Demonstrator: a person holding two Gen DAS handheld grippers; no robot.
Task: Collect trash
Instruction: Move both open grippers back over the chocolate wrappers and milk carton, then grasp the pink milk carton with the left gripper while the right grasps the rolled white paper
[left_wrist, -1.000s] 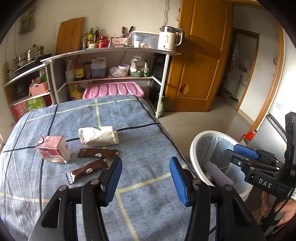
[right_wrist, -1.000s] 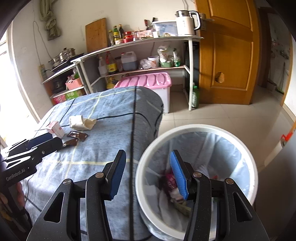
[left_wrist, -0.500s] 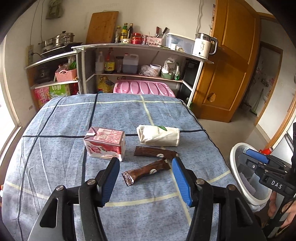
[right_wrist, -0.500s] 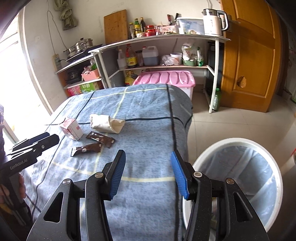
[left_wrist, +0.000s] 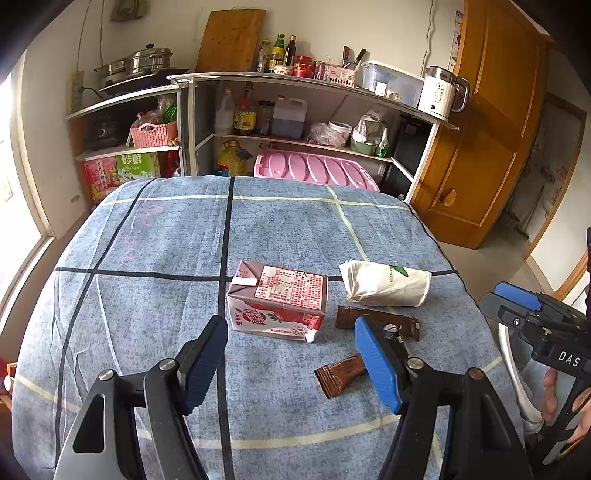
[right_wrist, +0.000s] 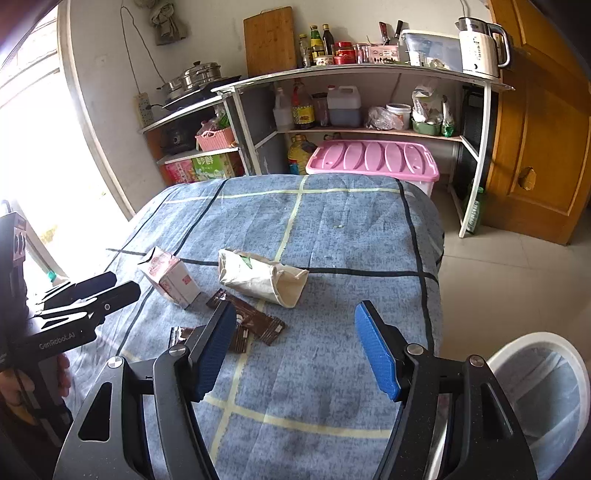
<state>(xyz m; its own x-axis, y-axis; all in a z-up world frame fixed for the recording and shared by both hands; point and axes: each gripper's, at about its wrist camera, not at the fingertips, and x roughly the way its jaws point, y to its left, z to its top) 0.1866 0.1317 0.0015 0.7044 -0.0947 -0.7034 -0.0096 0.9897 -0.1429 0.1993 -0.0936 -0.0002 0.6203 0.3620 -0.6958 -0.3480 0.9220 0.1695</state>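
On the blue checked cloth (left_wrist: 155, 258) covering the table, you have four pieces of trash lying close together. The pink strawberry milk carton (left_wrist: 279, 301) lies on its side near the middle. To its right in your left camera's view rests a crumpled white paper bag (left_wrist: 384, 282) with a green mark. Below the bag lie two brown wrappers: one flat wrapper (left_wrist: 376, 323) just in front of the bag, and a second crumpled wrapper (left_wrist: 341, 374) nearer to you, partly hidden behind a blue pad.

Your left gripper (left_wrist: 291, 363) hovers above the cloth with its jaws spreading wider; nothing sits between the pads, and the carton lies just beyond the tips. Your right gripper (right_wrist: 295, 350) also hangs over the cloth, its jaws opening too and pinching nothing; the brown wrappers show beside its left pad.

The white trash bin (right_wrist: 546, 384), lined with a pale bag, stands on the tiled floor at the table's right edge, well apart from the trash. A pink storage box (right_wrist: 373, 158) sits under the shelving (right_wrist: 354, 72) beyond the table.
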